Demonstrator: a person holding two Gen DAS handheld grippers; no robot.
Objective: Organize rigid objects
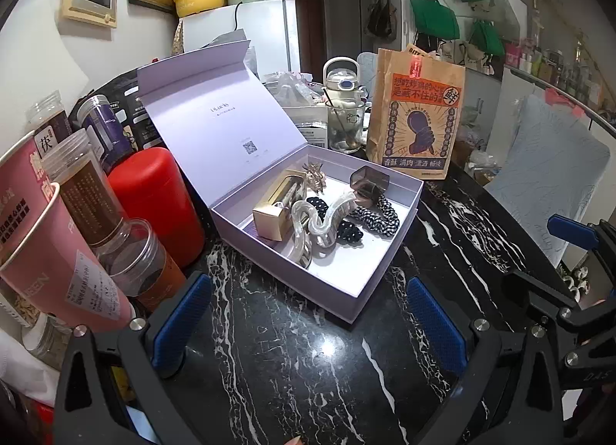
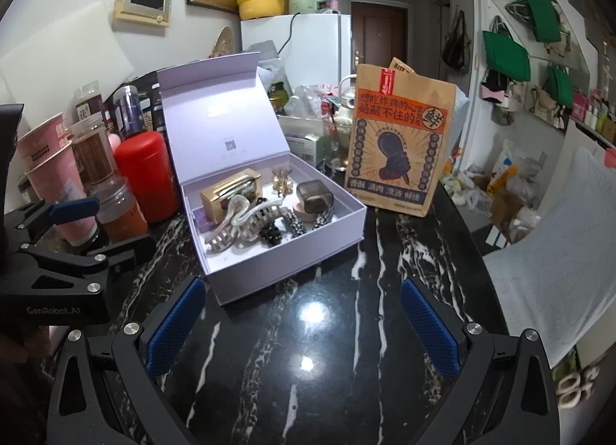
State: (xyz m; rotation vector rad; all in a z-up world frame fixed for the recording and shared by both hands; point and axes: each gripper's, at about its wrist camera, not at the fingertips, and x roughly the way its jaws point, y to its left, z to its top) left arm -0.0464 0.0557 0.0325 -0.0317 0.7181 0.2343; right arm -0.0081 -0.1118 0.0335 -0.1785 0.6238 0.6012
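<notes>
A lilac gift box (image 1: 379, 264) (image 2: 292, 252) stands open on the black marble table, its lid (image 1: 215, 106) (image 2: 219, 114) tipped back. Inside lie a gold case (image 1: 275, 202) (image 2: 231, 191), a clear wavy hair claw (image 1: 327, 219) (image 2: 240, 225), a smoky square clip (image 1: 369, 179) (image 2: 313, 196), a small gold clip (image 1: 313, 175) (image 2: 282, 179) and dark scrunchies (image 1: 375, 216) (image 2: 294, 223). My left gripper (image 1: 308, 325) hovers open just in front of the box, holding nothing. My right gripper (image 2: 302, 333) is open too, over bare table to the box's right front.
Jars and pink cups (image 1: 57, 237) (image 2: 54, 168) and a red canister (image 1: 158, 202) (image 2: 144, 175) crowd the left. A paper bag (image 1: 417, 114) (image 2: 400, 141) and a glass (image 1: 344, 125) stand behind the box. The table edge (image 2: 473, 221) curves off at right beside a pale cushion (image 2: 558, 283).
</notes>
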